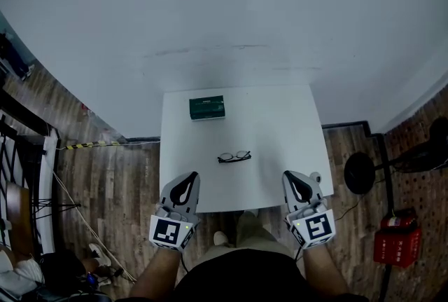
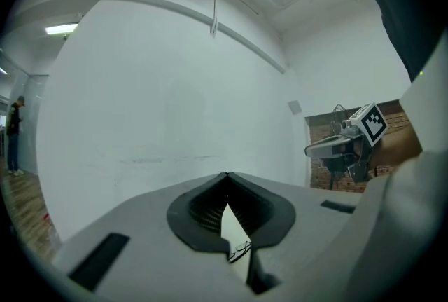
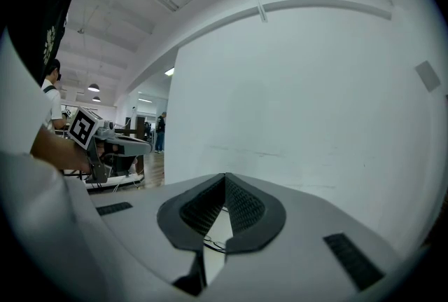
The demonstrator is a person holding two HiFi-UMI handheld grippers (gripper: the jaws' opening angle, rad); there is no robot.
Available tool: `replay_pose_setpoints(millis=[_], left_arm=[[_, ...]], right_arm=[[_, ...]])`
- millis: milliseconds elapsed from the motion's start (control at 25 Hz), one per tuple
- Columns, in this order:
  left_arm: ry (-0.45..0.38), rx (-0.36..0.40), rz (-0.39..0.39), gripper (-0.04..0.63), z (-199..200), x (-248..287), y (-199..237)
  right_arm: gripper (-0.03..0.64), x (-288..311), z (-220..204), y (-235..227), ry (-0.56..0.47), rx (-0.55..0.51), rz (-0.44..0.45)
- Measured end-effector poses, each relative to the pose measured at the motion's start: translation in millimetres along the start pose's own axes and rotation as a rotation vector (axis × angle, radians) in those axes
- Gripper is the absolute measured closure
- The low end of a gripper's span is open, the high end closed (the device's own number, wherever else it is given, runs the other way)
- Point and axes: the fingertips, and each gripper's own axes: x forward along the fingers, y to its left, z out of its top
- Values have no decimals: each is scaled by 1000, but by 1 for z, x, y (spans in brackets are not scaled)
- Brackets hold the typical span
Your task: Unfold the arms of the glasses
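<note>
Both grippers are clenched on nothing: the left gripper's (image 2: 227,175) jaw tips meet with no thing between them, and the right gripper's (image 3: 225,176) tips are likewise pressed together. In the head view the left gripper (image 1: 189,177) and right gripper (image 1: 288,176) hang over the near edge of the white table (image 1: 280,122), well apart. The glasses (image 1: 234,156) lie on the table between and ahead of them, touched by neither, and are too small to tell how their arms sit. A green box (image 1: 206,107) rests near the far edge. Wooden floor (image 1: 119,181) surrounds the table, and a white wall (image 1: 231,6) stands behind it.
</note>
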Motion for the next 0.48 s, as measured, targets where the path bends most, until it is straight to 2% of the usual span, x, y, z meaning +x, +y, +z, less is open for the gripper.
replay_pose_setpoints(millis=[480], left_arm=[[92, -10, -74, 589, -25, 25, -1]], right_arm=[[617, 22, -10, -5, 31, 19, 23]])
